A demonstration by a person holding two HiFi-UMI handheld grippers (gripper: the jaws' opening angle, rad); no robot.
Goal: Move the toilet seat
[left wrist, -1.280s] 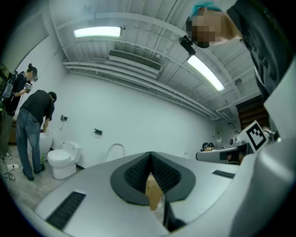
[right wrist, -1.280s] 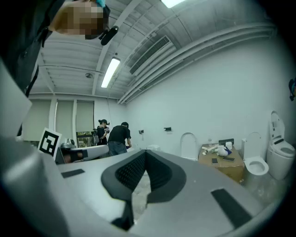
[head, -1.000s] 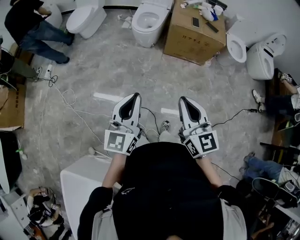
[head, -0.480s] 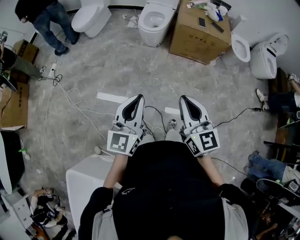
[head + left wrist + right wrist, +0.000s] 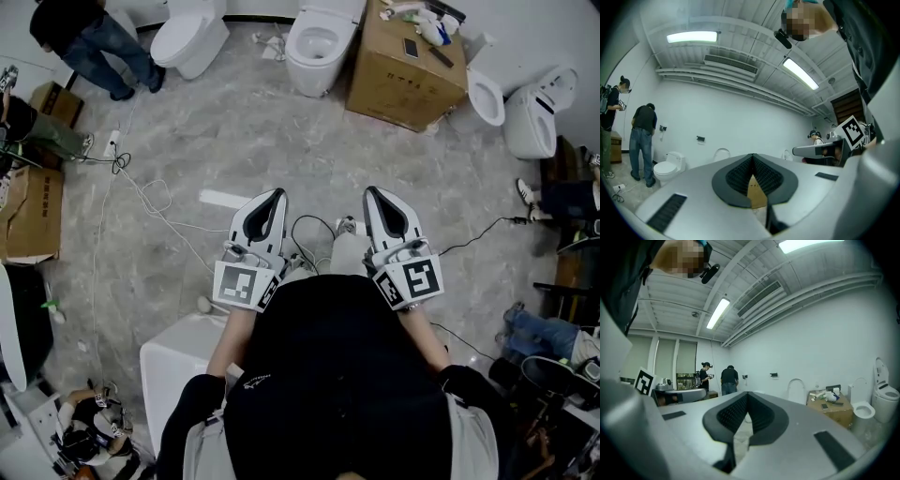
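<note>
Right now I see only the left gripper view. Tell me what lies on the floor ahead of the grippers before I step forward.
Observer: Loose cables trail over the floor, from the left to between the two grippers.
Operator: Report the right gripper.
Observer: The right gripper is shut on nothing, held beside the left gripper.
Operator: Pick me a toilet straight ahead.
Observer: A toilet with an uncovered bowl stands ahead, left of the cardboard box.

Three white toilets stand on the grey floor along the top of the head view. The left toilet (image 5: pixel 187 39) has its lid down. The middle toilet (image 5: pixel 319 42) shows an open bowl. The right toilet (image 5: pixel 530 114) has its lid raised. Which seat is meant cannot be told.
</note>
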